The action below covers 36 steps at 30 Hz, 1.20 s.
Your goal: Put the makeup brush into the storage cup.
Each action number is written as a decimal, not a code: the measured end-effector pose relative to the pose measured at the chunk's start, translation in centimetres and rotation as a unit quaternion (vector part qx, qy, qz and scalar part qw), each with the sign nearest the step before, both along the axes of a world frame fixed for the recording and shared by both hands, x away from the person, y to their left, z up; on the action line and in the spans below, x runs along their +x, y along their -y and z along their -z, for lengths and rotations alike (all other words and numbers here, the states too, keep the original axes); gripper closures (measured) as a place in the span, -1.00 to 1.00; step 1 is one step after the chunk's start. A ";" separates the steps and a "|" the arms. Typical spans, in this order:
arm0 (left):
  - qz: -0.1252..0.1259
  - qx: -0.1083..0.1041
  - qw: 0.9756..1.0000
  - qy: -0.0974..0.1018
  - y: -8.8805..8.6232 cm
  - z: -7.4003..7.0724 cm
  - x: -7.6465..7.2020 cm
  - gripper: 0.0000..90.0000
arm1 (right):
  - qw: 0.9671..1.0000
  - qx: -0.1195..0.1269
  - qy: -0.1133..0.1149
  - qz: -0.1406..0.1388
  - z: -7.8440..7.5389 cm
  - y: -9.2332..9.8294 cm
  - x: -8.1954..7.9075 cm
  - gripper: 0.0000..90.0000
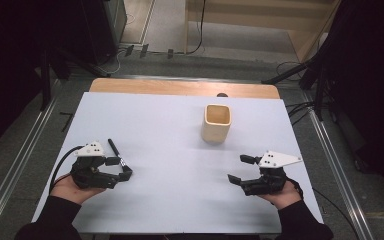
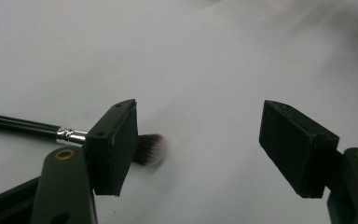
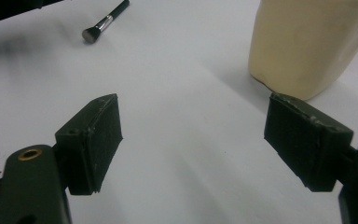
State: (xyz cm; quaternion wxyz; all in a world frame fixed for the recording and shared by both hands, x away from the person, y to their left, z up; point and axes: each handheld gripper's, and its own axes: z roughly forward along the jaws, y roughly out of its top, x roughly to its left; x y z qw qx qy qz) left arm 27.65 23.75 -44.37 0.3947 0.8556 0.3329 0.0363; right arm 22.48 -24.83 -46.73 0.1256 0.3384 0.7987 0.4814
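Dark, curtain-like blackness closes the room on the far left, with a metal floor rail (image 1: 15,165) running along the grey floor beside the table. The table (image 1: 180,150) carries a pale lavender-white sheet; a strip of bare wood (image 1: 180,87) shows at its far edge. On the sheet's left part the left gripper (image 1: 121,167) rests low in the person's left hand (image 1: 67,187), its jaws spread wide with nothing between them. A makeup brush (image 1: 115,150) lies flat on the sheet just beside it: black handle, silver ferrule, dark bristles. In the left gripper view the brush (image 2: 74,136) passes behind the left-hand jaw, its bristle tip poking out into the gap, lying on the sheet.

Toward the middle right a cream, square-mouthed cup (image 1: 216,123) stands upright, well apart from the brush. Beyond the table, cables trail on the floor before a light wooden structure (image 1: 280,20).

On the right, the right gripper (image 1: 242,169) hovers low over bare sheet, jaws apart and holding nothing. Another floor rail (image 1: 335,165) and more darkness close the right side
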 end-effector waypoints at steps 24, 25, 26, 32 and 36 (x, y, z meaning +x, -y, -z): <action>-0.016 -0.001 1.000 -0.001 0.0 -0.2 0.0 -0.36 | 1.000 0.008 0.000 -0.001 0.0 0.1 -0.2 -0.58; -0.017 0.000 1.000 -0.002 0.0 -0.2 0.0 -0.36 | 1.000 0.010 0.001 -0.001 0.0 0.2 -0.2 -0.58; -0.018 0.002 1.000 -0.002 0.1 -0.1 0.0 -0.36 | 1.000 0.013 0.003 -0.002 0.0 0.2 -0.2 -0.58; -0.027 0.012 1.000 -0.008 0.6 0.2 0.4 -0.36 | 1.000 0.023 0.004 -0.012 -0.1 0.1 -0.1 -0.58; -0.038 0.005 0.999 -0.015 0.8 0.1 0.6 -0.36 | 1.000 0.021 0.003 -0.006 -0.1 0.4 -0.2 -0.58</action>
